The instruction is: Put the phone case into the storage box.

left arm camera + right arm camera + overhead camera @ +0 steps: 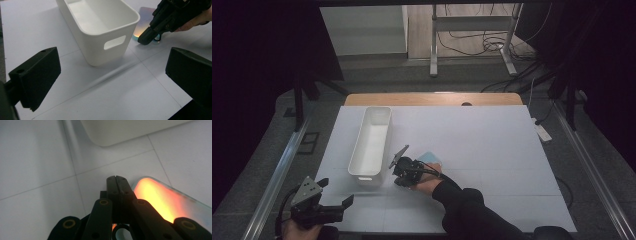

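From the high view, we see our right gripper (403, 172) low on the bench (492, 150), just beside the near end of the long white bin (371, 145), with a thin, pale blue-green plate (430, 157) lying flat on the bench under and beyond it. Our left gripper (334, 192) sits well apart at the near left corner, jaws spread and holding nothing. The bin looks empty, so we judge the plate has not yet been lifted, let alone put away.

In the left gripper view, our own two jaws stand wide apart at the bottom corners, with bare bench between them. Ahead, the white bin (100, 27) shows its handle cut-out and an empty inside. To its right, the right gripper (146, 38) comes down with its tip at the near edge of the plate (144, 18), which glows orange there. The plate lies flat just beside the bin, not touching it as far as we can tell.

In the right gripper view, our jaws are pressed together with nothing between their tips, which rest at the plate (160, 197) edge. The plate, lit orange, runs off to the right. The bin (130, 130) corner is near, above.

We judge that the pickup is only at its start: a grip on the plate, the lift and the placing are all left.
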Action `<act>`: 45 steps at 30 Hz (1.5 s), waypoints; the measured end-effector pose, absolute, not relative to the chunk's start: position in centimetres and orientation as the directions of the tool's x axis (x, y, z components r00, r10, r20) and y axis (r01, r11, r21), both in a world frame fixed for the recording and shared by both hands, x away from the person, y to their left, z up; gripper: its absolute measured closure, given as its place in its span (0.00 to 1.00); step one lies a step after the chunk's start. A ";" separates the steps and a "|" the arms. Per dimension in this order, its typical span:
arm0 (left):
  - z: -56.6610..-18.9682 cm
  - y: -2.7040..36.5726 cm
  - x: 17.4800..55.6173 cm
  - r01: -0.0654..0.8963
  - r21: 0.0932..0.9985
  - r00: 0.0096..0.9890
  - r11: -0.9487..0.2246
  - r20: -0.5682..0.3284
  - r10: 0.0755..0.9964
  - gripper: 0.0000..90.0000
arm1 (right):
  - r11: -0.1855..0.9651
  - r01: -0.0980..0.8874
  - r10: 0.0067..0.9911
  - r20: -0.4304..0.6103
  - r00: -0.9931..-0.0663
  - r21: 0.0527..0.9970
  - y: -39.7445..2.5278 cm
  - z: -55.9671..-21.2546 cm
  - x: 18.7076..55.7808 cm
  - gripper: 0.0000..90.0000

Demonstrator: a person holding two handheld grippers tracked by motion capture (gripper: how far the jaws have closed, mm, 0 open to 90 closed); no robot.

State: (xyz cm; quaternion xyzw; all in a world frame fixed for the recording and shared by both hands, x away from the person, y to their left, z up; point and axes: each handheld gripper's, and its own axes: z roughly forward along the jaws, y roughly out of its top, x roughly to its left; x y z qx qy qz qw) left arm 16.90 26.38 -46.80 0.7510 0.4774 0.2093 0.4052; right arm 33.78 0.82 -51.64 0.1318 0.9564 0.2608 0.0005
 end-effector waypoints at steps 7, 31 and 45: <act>-46.8 26.4 16.9 0.548 0.808 0.456 -0.217 -0.071 0.887 0.01 | 0.821 0.280 0.288 0.063 -0.955 0.498 -0.5 -51.5 34.8 0.99; -46.8 26.3 16.9 0.549 0.807 0.456 -0.219 -0.069 0.887 0.01 | 0.793 0.352 0.387 0.036 -0.921 0.497 -3.6 -51.3 37.5 0.99; -46.8 26.3 16.9 0.549 0.806 0.456 -0.221 -0.067 0.887 0.01 | 0.769 0.389 0.431 0.037 -0.901 0.508 -4.5 -51.5 39.0 0.99</act>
